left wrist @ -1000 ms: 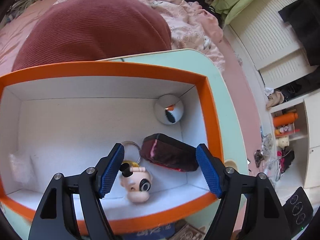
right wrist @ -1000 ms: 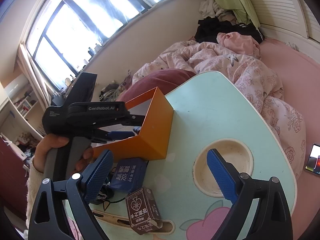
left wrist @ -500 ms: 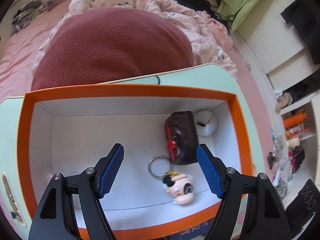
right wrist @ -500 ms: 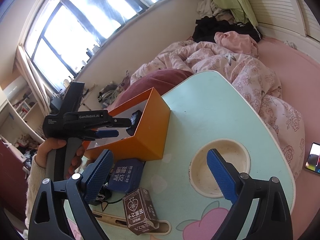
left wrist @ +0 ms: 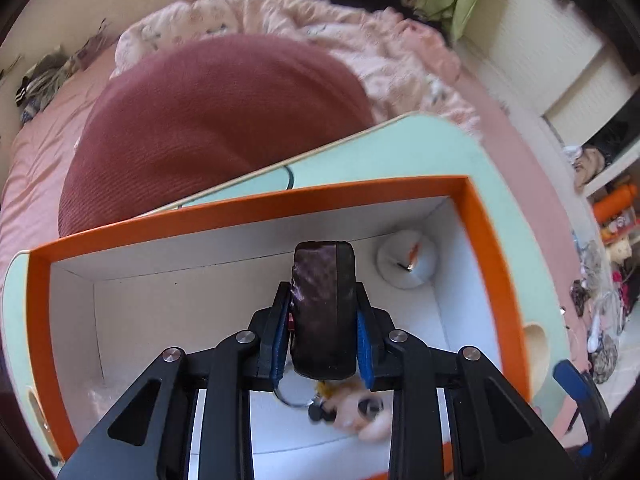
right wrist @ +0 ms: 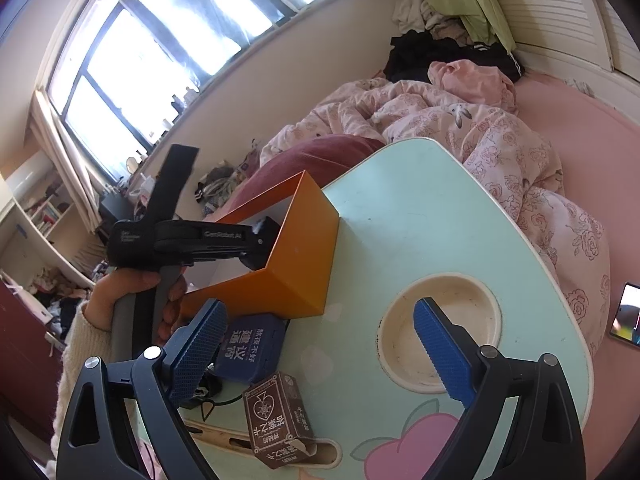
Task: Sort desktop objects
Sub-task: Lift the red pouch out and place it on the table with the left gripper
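My left gripper [left wrist: 323, 320] is shut on a dark maroon pouch [left wrist: 323, 300] and holds it inside the orange box [left wrist: 240, 210], above its white floor. A round white object [left wrist: 408, 260] lies in the box's far right corner. A doll-head keychain [left wrist: 360, 412] lies under the gripper. In the right wrist view the left gripper [right wrist: 256, 240] reaches into the orange box [right wrist: 296, 264]. My right gripper [right wrist: 316, 344] is open and empty above the mint table [right wrist: 400, 232], over a blue case [right wrist: 250, 348] and a brown card box [right wrist: 280, 420].
A round cream recess [right wrist: 440, 328] is set in the table. A maroon cushion [left wrist: 216, 120] and pink bedding [right wrist: 480, 128] lie beyond the table's far edge. A phone [right wrist: 624, 316] lies on the bed at right. Black cables [right wrist: 208, 396] lie by the blue case.
My left gripper was open above the box's contents; now it has closed on the maroon pouch and holds it up. The right gripper has barely moved.
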`<control>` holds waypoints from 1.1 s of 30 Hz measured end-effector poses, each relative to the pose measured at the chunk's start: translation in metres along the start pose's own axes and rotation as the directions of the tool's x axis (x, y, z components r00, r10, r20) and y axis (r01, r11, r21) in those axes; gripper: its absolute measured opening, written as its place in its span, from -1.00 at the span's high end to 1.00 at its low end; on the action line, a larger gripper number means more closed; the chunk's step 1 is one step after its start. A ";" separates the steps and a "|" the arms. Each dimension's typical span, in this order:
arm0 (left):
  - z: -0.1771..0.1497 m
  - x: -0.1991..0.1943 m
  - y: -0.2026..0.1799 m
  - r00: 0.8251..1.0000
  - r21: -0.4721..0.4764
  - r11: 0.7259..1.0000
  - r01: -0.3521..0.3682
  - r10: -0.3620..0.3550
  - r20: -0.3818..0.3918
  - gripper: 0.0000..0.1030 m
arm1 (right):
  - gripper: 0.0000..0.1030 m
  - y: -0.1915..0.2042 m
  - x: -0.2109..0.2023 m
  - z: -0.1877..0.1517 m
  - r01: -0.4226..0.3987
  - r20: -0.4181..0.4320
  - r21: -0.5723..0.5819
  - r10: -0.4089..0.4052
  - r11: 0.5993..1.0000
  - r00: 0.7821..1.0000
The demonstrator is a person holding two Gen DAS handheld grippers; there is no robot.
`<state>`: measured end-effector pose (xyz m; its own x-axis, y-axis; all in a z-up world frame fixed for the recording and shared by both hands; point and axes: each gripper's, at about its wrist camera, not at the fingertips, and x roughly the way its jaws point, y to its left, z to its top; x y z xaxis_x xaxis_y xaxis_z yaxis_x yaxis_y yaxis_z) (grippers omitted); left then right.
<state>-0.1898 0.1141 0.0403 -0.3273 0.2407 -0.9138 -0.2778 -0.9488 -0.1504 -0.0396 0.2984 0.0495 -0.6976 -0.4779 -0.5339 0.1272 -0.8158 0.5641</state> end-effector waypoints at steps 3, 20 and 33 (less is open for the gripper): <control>-0.011 -0.026 0.007 0.991 -0.019 0.993 0.117 -0.115 0.070 0.43 | -0.84 0.001 0.001 0.000 0.002 -0.003 -0.001 -0.002 1.000 1.000; -0.172 -0.121 0.123 0.923 -0.150 0.981 0.122 -0.057 0.380 0.43 | 0.64 0.146 0.107 0.068 0.209 -0.212 -0.564 -0.384 0.799 0.898; -0.187 -0.086 0.142 0.907 -0.246 0.934 0.259 -0.148 0.395 -0.37 | 0.14 0.119 0.223 0.075 0.442 -0.280 -0.668 -0.753 0.598 0.596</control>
<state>-0.0324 -0.0797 0.0273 -0.6120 0.4394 -0.6576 -0.1225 -0.8741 -0.4701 -0.2329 0.1189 0.0442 -0.3145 0.2379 -0.9190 0.2393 -0.9170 -0.3193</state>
